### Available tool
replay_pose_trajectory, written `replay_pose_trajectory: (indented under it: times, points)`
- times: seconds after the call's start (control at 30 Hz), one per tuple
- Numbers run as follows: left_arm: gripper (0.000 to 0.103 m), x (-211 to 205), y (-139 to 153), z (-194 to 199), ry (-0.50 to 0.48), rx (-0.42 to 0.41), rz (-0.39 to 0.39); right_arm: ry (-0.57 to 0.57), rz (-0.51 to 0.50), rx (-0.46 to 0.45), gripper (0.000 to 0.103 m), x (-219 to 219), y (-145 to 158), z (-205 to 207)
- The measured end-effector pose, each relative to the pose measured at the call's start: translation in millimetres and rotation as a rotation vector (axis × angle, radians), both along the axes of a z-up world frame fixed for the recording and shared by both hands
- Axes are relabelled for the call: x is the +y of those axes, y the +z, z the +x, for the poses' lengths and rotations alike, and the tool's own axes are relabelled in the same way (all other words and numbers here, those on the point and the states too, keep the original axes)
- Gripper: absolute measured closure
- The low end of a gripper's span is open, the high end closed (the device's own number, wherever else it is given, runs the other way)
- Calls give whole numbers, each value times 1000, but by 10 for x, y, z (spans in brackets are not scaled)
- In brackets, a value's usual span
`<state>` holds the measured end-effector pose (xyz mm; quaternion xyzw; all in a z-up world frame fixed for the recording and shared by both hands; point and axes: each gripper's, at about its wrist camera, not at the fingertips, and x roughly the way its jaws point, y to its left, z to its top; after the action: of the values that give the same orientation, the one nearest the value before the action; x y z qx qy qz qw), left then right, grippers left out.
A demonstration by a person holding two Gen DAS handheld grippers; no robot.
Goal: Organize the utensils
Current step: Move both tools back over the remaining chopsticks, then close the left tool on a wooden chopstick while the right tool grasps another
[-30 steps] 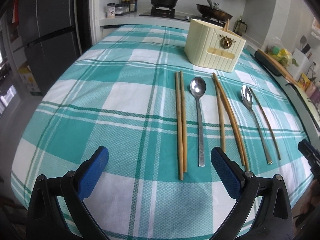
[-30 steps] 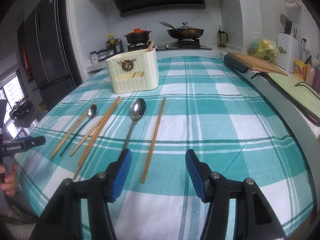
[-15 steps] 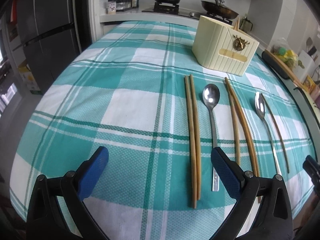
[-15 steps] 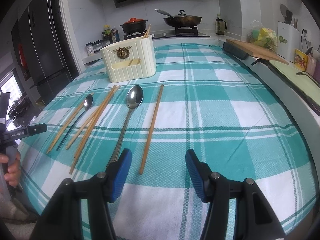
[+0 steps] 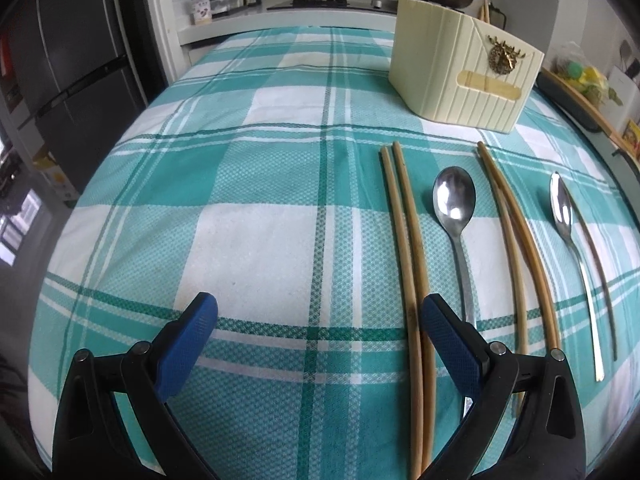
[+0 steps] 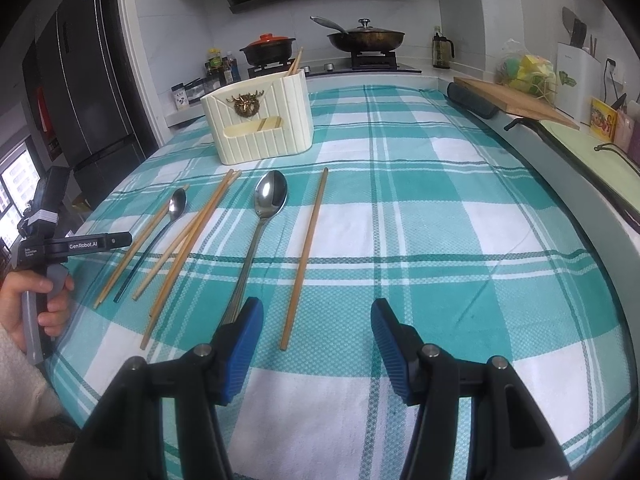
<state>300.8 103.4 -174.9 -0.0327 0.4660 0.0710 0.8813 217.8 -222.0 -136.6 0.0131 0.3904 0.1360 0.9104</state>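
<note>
Setting: kitchen table under a teal and white plaid tablecloth (image 6: 440, 216), stove with pans behind
Holder: cream ribbed utensil holder (image 6: 260, 120) at the far side of the cloth, upright, chopstick tips poking out of its back corner
Utensils: laid in a row in front of the holder; chopstick pair (image 5: 408, 256), large spoon (image 5: 456, 216), second chopstick pair (image 5: 516, 248), slim spoon (image 5: 568, 240); single chopstick (image 6: 306, 252) furthest right, just beside the large spoon
Left gripper (image 5: 320, 320): blue pads spread wide, nothing between them, low over the cloth; right pad over the first pair's near ends
Right gripper (image 6: 316, 324): pads apart, holding nothing, straddling the near end of the single chopstick
</note>
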Motion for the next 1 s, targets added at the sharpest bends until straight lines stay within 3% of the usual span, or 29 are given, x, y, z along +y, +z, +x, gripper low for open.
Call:
replay_pose_trajectory:
  times: [0.37, 0.6, 0.7, 0.8, 1.0]
  points:
    - [0, -38, -71, 127, -33, 27, 22, 8, -11, 22, 46, 42, -42, 114]
    - [0, -16, -88, 185, -27, 19, 2, 51, -66, 81, 46, 154, -108, 518]
    - [0, -13, -86, 202, -35, 26, 2, 90, -90, 120, 52, 277, -180, 725]
    - [0, 0, -78, 268, -51, 56, 2, 130, -156, 171, 69, 438, -292, 933]
    - [5, 42, -60, 487, -104, 124, -9, 174, -230, 220, 72, 581, -326, 1260]
